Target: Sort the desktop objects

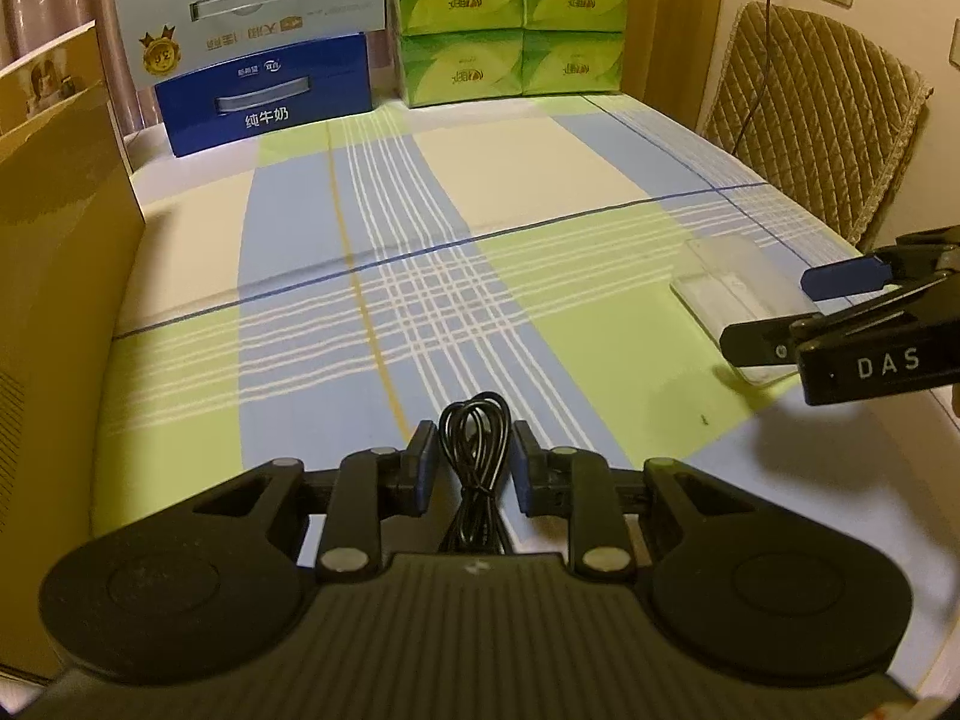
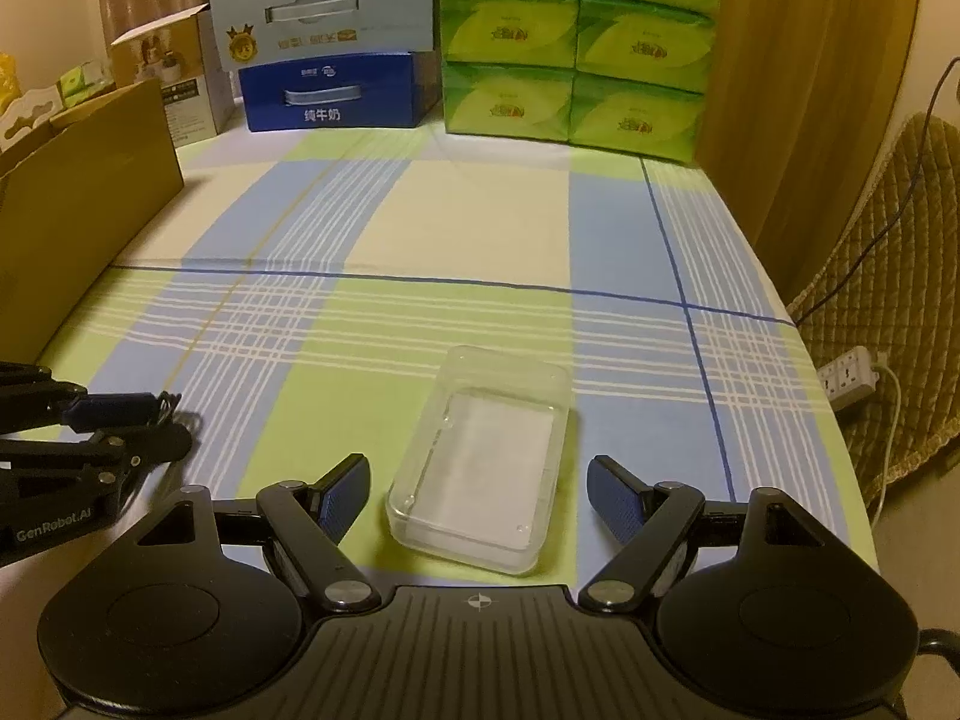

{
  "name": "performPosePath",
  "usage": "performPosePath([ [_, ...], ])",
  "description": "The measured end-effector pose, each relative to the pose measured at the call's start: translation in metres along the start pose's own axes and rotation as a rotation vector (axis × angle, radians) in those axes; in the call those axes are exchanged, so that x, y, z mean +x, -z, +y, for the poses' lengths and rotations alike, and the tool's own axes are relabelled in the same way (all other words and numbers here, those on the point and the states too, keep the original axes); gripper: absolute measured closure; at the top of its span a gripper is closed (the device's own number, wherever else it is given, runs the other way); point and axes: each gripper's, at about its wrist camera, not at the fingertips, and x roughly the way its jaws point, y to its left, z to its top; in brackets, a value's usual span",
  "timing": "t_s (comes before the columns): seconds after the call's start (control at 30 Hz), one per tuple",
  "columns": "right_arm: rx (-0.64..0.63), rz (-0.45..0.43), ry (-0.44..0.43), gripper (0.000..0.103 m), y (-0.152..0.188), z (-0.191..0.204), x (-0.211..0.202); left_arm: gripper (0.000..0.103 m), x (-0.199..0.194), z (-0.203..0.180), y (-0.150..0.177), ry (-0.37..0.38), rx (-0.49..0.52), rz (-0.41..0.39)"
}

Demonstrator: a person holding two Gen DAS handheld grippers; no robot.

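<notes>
The coiled black cable [image 1: 474, 450] lies bunched between the 2 pads of the left gripper [image 1: 473, 468], low over the checked cloth [image 1: 516, 180]. A gap shows on each side of the coil in the left wrist view, so the jaws look narrow but released, not clenched on it; whether the cable rests on the cloth or hangs there I cannot tell. To its right, well apart, the clear box [image 2: 480, 462] sits open on the cloth, empty as far as can be seen. The right gripper [image 2: 480, 498] hovers just behind it, jaws spread wide on either side of the box's near end, touching nothing.

My reading: the step in hand is getting the cable into the box. The next move calls for a firm pinch on the whole coil, so no loop trails, then a carry to the right over the box rim, while the right gripper steadies the light box.
</notes>
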Motion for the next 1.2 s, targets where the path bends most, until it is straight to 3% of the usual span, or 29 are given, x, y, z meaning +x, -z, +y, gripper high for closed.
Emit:
performPosePath([
  [0.2,0.007,-0.003,-0.013,0.026,-0.001,0.001,-0.001,0.086,-0.010,0.002,-0.001,0.020,-0.032,-0.022],
  [0.27,0.009,-0.004,-0.013,0.026,-0.001,0.001,-0.001,0.101,-0.015,0.002,-0.003,0.028,-0.041,-0.039],
  [0.63,0.009,0.003,-0.014,0.026,-0.002,0.000,-0.001,0.101,-0.012,0.003,-0.002,0.034,-0.052,-0.022],
  [1.07,0.011,0.007,-0.009,0.027,-0.002,0.002,0.000,0.101,-0.026,0.004,-0.009,0.063,-0.082,-0.068],
  [1.2,0.007,0.020,-0.001,0.036,-0.003,0.003,0.000,0.101,-0.026,0.004,-0.009,0.063,-0.086,-0.064],
])
